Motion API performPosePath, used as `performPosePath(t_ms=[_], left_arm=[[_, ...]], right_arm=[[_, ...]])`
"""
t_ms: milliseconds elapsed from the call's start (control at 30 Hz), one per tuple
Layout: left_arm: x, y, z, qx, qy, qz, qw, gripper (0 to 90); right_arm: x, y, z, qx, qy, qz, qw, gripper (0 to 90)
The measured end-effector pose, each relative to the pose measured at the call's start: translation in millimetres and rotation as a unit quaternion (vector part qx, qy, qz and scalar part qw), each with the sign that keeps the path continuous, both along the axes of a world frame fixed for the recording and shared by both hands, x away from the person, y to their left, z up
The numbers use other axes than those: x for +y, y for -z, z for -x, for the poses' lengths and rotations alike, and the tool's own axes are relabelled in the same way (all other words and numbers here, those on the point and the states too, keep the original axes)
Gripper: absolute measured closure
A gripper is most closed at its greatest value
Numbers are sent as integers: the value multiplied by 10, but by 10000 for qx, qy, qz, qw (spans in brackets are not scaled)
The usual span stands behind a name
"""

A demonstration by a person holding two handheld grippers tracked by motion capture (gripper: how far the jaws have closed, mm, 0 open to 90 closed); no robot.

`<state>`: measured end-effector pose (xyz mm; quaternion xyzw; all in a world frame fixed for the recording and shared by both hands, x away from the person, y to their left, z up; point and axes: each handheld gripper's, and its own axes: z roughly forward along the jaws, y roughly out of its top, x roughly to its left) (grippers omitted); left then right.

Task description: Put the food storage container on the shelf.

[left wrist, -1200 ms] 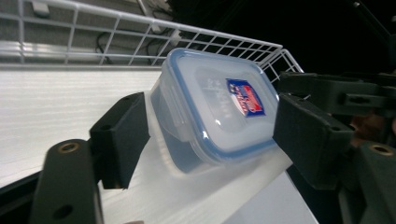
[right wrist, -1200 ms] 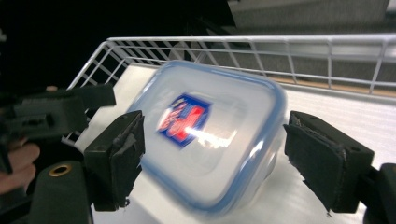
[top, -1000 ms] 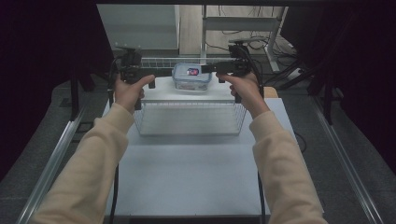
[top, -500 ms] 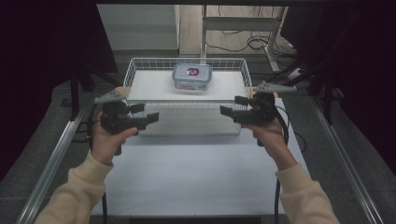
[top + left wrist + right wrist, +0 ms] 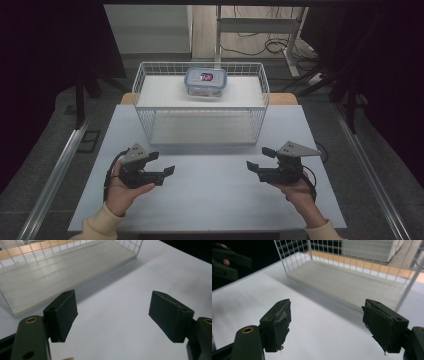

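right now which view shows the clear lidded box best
The high view: the clear lidded box sits in full on the upper shelf of the wire rack, toward the back, blue-trimmed lid visible. The left and right gripper views catch the rack's lower shelf and wire walls, with none of the box.

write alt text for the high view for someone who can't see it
A person's hands hold two black tools, left tool and right tool, both open and empty, low over a white table. Behind them stands a white wire rack with a clear lidded food box on its top shelf.
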<state>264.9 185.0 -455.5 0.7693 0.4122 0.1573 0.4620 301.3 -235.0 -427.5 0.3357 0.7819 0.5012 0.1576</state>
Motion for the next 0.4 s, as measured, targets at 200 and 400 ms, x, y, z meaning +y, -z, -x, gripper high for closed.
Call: performPosePath(t_ms=[200, 400], left_arm=[[47, 39, 47, -151, -141, -104, 9997, 228], [81, 188, 27, -169, -272, -260, 9992, 224]], right_arm=[[-19, -23, 47, -136, 11, -114, 9998, 225], [-32, 105, 76, -331, 39, 39, 9994, 217]])
